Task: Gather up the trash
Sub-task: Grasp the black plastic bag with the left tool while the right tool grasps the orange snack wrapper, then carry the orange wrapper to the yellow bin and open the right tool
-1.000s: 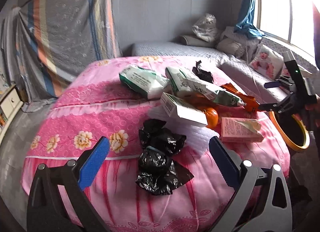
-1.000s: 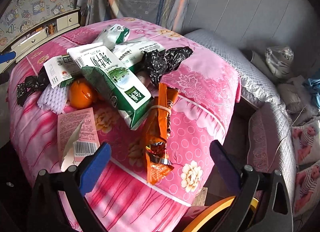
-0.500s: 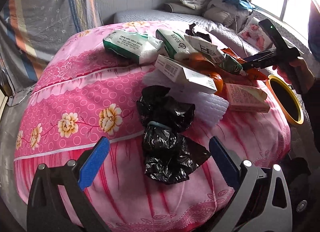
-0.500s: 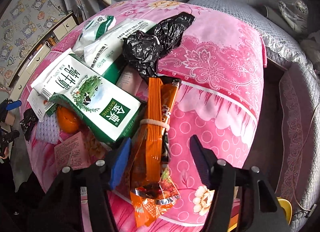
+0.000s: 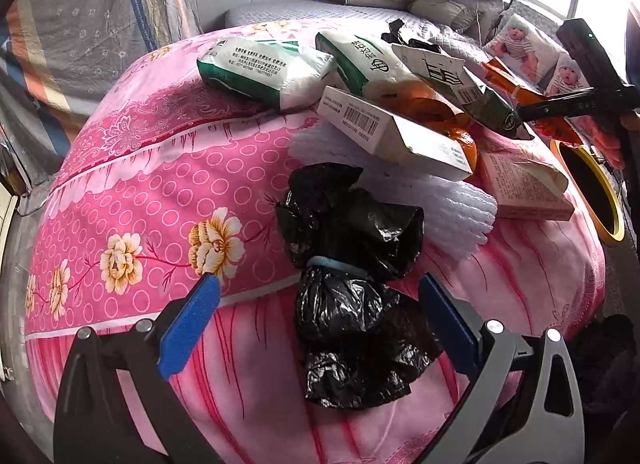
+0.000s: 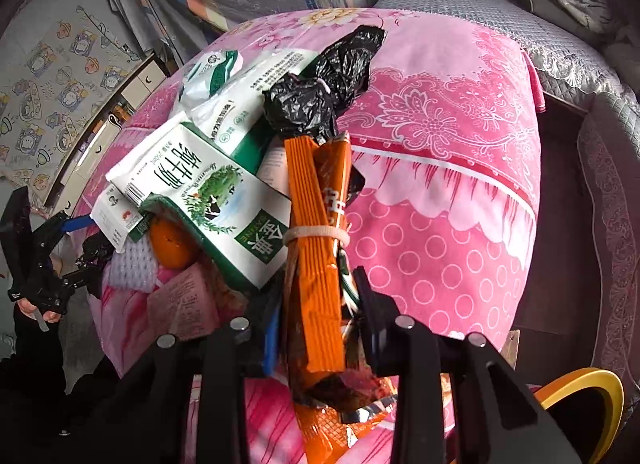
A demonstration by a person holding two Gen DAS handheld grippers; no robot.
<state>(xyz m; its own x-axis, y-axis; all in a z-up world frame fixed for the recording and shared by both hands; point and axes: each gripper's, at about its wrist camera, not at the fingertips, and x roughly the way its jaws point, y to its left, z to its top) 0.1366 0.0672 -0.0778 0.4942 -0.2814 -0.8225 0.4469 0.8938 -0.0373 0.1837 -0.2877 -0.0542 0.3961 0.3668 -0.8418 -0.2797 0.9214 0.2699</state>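
Note:
Trash lies on a pink flowered quilt (image 5: 152, 168). My left gripper (image 5: 320, 316) is open, its blue pads on either side of a knotted black plastic bag (image 5: 352, 264), not touching it. My right gripper (image 6: 316, 316) is shut on an orange snack wrapper bundle (image 6: 316, 248) bound with a rubber band; it also shows in the left wrist view (image 5: 560, 104). Near it lie a green-and-white milk carton (image 6: 216, 200), an orange (image 6: 172, 244), white packs (image 5: 268, 68), a white box (image 5: 384, 128), a pink box (image 5: 524, 188) and a second black bag (image 6: 324, 84).
A yellow-rimmed bin (image 5: 592, 192) stands off the quilt's right edge, also low in the right wrist view (image 6: 580, 396). White foam netting (image 5: 448, 204) lies behind the black bag. A grey sofa with cushions (image 5: 440, 4) is behind, a cabinet (image 6: 116, 104) to the far side.
My left gripper has moved closer over the black bag, still open. My right gripper advanced onto the orange wrapper and closed from wide open to gripping it.

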